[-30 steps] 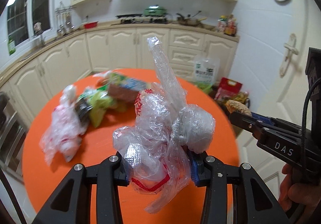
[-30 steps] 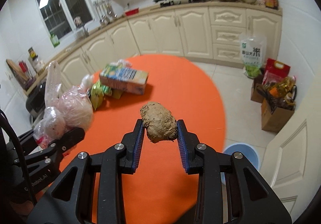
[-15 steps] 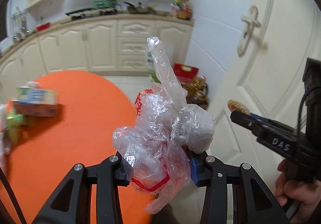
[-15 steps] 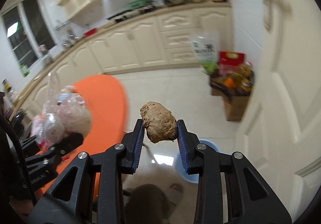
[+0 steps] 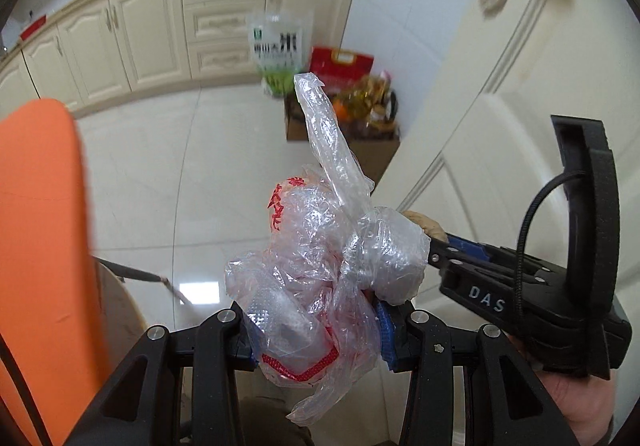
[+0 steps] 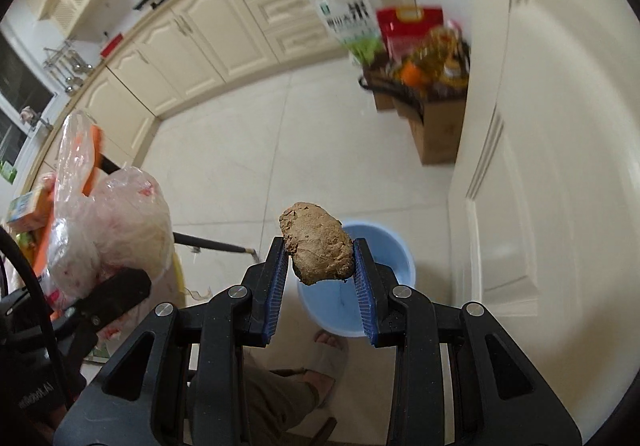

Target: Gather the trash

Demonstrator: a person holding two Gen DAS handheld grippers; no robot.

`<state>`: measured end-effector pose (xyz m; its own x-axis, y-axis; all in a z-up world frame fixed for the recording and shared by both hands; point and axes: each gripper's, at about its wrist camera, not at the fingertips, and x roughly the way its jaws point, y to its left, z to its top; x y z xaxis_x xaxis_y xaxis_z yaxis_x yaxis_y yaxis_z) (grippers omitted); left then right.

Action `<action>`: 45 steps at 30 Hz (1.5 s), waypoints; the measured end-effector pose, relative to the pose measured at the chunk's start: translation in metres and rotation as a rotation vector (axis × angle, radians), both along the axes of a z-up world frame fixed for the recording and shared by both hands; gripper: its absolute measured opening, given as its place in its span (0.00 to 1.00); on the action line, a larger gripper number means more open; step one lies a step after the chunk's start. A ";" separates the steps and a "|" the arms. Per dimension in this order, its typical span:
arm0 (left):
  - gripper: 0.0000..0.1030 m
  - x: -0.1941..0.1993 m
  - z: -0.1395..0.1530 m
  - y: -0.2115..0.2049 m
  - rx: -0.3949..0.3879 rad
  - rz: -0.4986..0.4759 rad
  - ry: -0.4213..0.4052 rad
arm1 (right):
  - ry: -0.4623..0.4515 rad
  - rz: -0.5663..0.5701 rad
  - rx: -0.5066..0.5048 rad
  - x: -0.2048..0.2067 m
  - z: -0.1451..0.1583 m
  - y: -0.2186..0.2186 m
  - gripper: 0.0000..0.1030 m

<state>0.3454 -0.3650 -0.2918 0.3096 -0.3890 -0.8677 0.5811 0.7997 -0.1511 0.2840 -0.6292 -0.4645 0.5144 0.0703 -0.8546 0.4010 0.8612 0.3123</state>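
Crumpled clear plastic bags: thin, glossy film with red print. Brown lump: matt, rough, earthy crust. Gripper pads: blue ribbed rubber on matt black plastic. Bucket, at 6 o'clock: smooth pale-blue plastic. Floor tiles: glossy glaze. Box, at 1 o'clock: matt brown cardboard.

The crumpled plastic bag hides most of the brown lump in the left wrist view. That lump and the right gripper cover part of the blue bucket. The printed sacks by the cabinets are too blurred to read.
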 end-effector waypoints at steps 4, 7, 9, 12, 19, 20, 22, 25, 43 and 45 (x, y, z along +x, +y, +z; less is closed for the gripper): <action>0.40 0.040 -0.032 -0.039 0.057 -0.017 0.042 | 0.055 -0.008 0.062 0.015 -0.040 -0.016 0.30; 0.49 0.069 -0.054 -0.062 0.110 -0.009 0.064 | 0.081 -0.030 0.110 0.023 -0.064 -0.026 0.31; 0.61 0.085 -0.062 -0.077 0.121 -0.008 0.075 | 0.090 -0.046 0.133 0.025 -0.075 -0.033 0.34; 0.79 0.093 -0.065 -0.097 0.137 0.001 0.033 | 0.076 -0.069 0.173 0.024 -0.084 -0.041 0.55; 0.84 0.068 -0.065 -0.101 0.160 0.019 -0.045 | 0.063 -0.138 0.178 0.010 -0.078 -0.046 0.91; 0.84 0.056 -0.062 -0.099 0.156 0.019 -0.063 | 0.056 -0.158 0.182 0.005 -0.075 -0.047 0.94; 0.84 0.030 -0.048 -0.085 0.147 0.018 -0.090 | 0.046 -0.191 0.185 -0.003 -0.069 -0.048 1.00; 0.84 0.008 -0.027 -0.075 0.112 0.010 -0.124 | 0.028 -0.216 0.179 -0.014 -0.055 -0.045 1.00; 0.84 -0.111 0.075 0.130 -0.091 0.165 -0.373 | -0.233 -0.089 -0.031 -0.047 0.130 0.081 1.00; 0.84 -0.125 0.080 0.157 -0.094 0.194 -0.397 | -0.271 -0.054 -0.062 -0.047 0.152 0.109 1.00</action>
<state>0.2201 -0.2076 -0.2119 0.6862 -0.3623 -0.6308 0.4495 0.8930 -0.0239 0.2371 -0.5201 -0.3124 0.7261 -0.0112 -0.6875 0.3560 0.8616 0.3619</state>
